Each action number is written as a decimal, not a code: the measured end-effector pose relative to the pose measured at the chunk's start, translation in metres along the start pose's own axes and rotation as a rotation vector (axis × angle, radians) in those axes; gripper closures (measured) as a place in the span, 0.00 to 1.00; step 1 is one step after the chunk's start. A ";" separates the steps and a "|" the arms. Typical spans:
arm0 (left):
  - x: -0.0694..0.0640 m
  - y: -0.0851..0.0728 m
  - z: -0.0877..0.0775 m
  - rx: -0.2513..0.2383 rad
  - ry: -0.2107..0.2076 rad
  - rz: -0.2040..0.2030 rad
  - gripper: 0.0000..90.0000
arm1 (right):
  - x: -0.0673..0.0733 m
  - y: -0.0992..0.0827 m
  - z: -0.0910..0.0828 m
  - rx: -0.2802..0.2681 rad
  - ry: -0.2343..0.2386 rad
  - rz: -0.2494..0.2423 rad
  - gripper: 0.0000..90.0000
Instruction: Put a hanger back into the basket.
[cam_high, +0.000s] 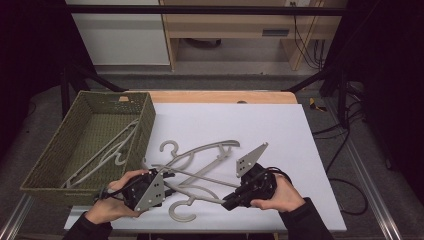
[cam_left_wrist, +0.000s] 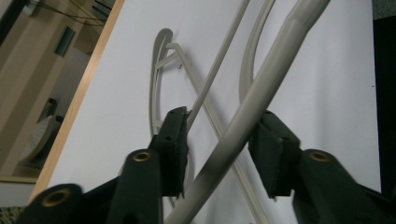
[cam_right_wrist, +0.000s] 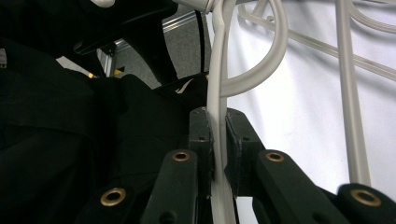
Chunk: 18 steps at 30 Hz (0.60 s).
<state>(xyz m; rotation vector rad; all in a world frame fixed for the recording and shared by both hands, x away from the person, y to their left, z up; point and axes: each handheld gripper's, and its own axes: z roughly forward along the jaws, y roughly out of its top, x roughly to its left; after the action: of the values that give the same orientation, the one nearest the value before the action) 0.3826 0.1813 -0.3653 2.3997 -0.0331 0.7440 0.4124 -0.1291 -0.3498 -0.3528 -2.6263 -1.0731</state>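
Observation:
Several grey plastic hangers (cam_high: 200, 155) lie crossed on the white table board (cam_high: 280, 130). My left gripper (cam_high: 167, 181) reaches into the pile from the left. In the left gripper view, a thick hanger arm (cam_left_wrist: 261, 93) runs slantwise between the jaws of that gripper (cam_left_wrist: 223, 116), which stand apart around it; a gap shows beside the left pad (cam_left_wrist: 173, 144). My right gripper (cam_high: 226, 202) comes in from the right. It is shut (cam_right_wrist: 217, 114) on a thin hanger bar (cam_right_wrist: 219, 84) just below its hook (cam_right_wrist: 275, 56). That hook (cam_high: 181, 211) lies near the table's front edge.
A green woven basket (cam_high: 90, 106) stands at the left edge of the board with one hanger (cam_high: 107, 150) inside. Bare white board stretches behind and to the right of the pile. A dark frame rail (cam_high: 200, 10) and floor cables (cam_high: 345, 150) surround the table.

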 end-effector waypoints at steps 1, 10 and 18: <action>-0.001 0.000 0.000 -0.001 -0.003 0.004 0.72 | -0.001 -0.001 0.000 -0.011 0.009 0.002 0.91; -0.006 0.003 -0.002 0.046 -0.019 0.103 0.80 | -0.002 -0.001 -0.003 -0.016 0.028 -0.004 0.91; -0.009 0.001 -0.002 -0.034 -0.070 0.013 0.88 | -0.003 -0.001 -0.014 -0.090 0.003 -0.001 0.90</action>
<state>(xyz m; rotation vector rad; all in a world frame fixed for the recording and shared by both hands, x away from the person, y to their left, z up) 0.3740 0.1804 -0.3680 2.3948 -0.0893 0.6597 0.4173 -0.1397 -0.3419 -0.3683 -2.5816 -1.1937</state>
